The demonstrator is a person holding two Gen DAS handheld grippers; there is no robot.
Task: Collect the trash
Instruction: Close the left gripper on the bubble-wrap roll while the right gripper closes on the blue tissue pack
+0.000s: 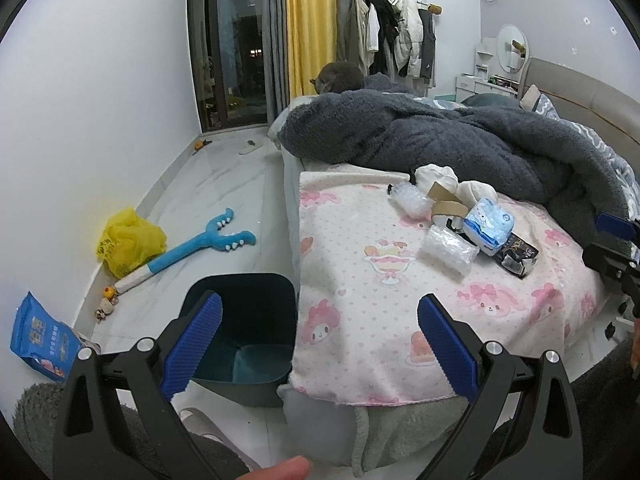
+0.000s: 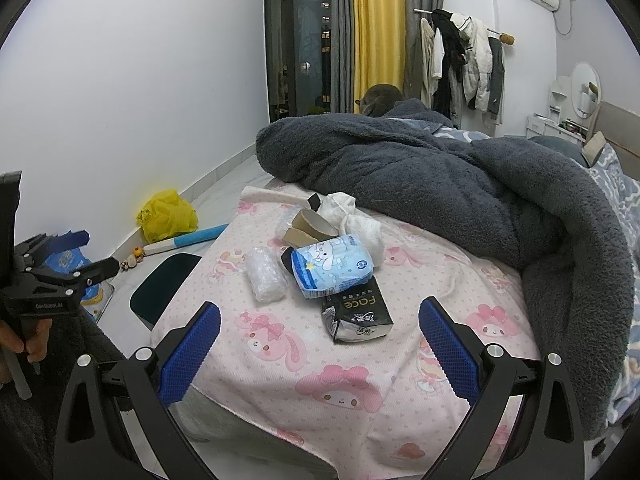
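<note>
A heap of trash lies on the pink cartoon-print blanket (image 2: 360,392) at the foot of the bed: a black "Face" tissue pack (image 2: 356,316), a blue tissue pack (image 2: 334,270), a wad of bubble wrap (image 2: 266,280), flattened cardboard tubes (image 2: 310,224) and crumpled white tissue (image 2: 362,230). The same heap shows in the left wrist view around the blue pack (image 1: 488,226). A dark teal bin (image 1: 244,328) stands on the floor beside the bed. My left gripper (image 1: 318,350) is open over the bin and bed corner. My right gripper (image 2: 320,354) is open just short of the black pack.
A rumpled dark grey duvet (image 2: 460,188) covers the rest of the bed, with a grey cat (image 2: 380,100) behind it. On the floor lie a yellow plastic bag (image 1: 128,240), a blue plush toy (image 1: 200,248) and a blue packet (image 1: 40,340). A hand (image 2: 28,340) holds the left gripper.
</note>
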